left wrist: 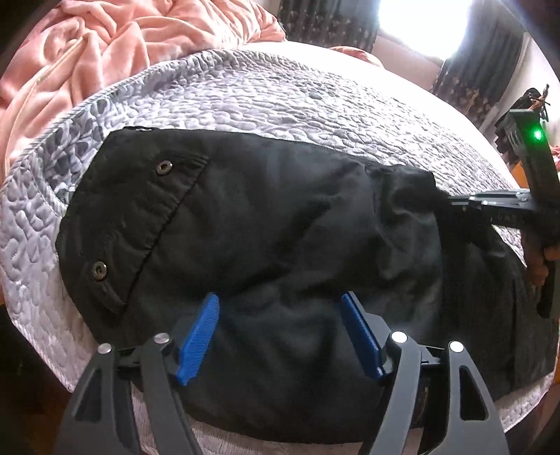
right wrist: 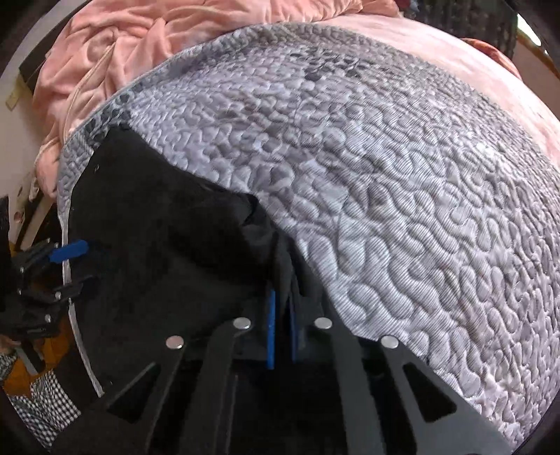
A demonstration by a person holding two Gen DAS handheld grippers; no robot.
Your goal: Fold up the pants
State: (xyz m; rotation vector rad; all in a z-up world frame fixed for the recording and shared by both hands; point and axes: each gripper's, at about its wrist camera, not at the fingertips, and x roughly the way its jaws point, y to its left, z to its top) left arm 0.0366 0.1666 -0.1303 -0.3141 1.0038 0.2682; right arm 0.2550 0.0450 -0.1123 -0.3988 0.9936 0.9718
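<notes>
Nearest the left wrist camera, the left gripper [left wrist: 280,336] hangs over the black pants [left wrist: 266,224] with its blue fingers [left wrist: 199,336] spread apart, nothing pinched between them, at the near edge of the bed. In the right wrist view the right gripper [right wrist: 281,329] has its fingers [right wrist: 270,329] clenched on a gathered fold of the pants [right wrist: 168,252], a strip of dark cloth trapped in the narrow slot between them. The pants lie flat on the grey quilted bedspread [left wrist: 266,94], close to its near edge, with a flap bearing two metal snaps [left wrist: 163,168] (one above the other) toward the left corner. Beyond the bedspread, a rumpled pink blanket [left wrist: 105,45] is heaped at the far left corner of the bed, and bright window light [left wrist: 423,24] shows behind dark curtains.
</notes>
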